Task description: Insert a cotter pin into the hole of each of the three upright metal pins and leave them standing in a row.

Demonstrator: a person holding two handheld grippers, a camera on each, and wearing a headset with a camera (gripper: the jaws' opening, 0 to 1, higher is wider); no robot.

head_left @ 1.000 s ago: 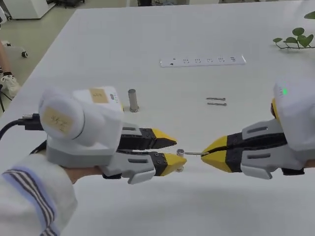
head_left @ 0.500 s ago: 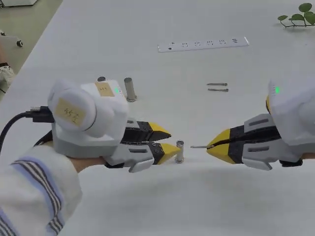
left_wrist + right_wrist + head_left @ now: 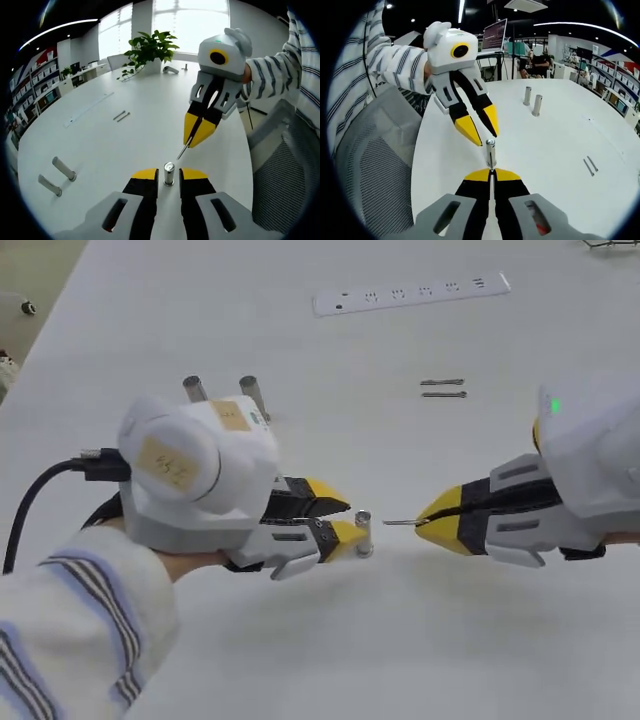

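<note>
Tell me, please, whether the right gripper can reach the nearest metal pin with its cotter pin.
Probably yes: the cotter pin points at the metal pin across a bare gap, and the left gripper straddles it, leaving that side open.

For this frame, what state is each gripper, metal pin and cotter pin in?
left gripper: open, jaws flanking the near metal pin.
right gripper: shut on the cotter pin.
near metal pin: upright, cotter pin not yet in it.
cotter pin: held level, tip just short of the near metal pin.
far metal pins: upright, side by side.
spare cotter pins: lying flat, side by side.
</note>
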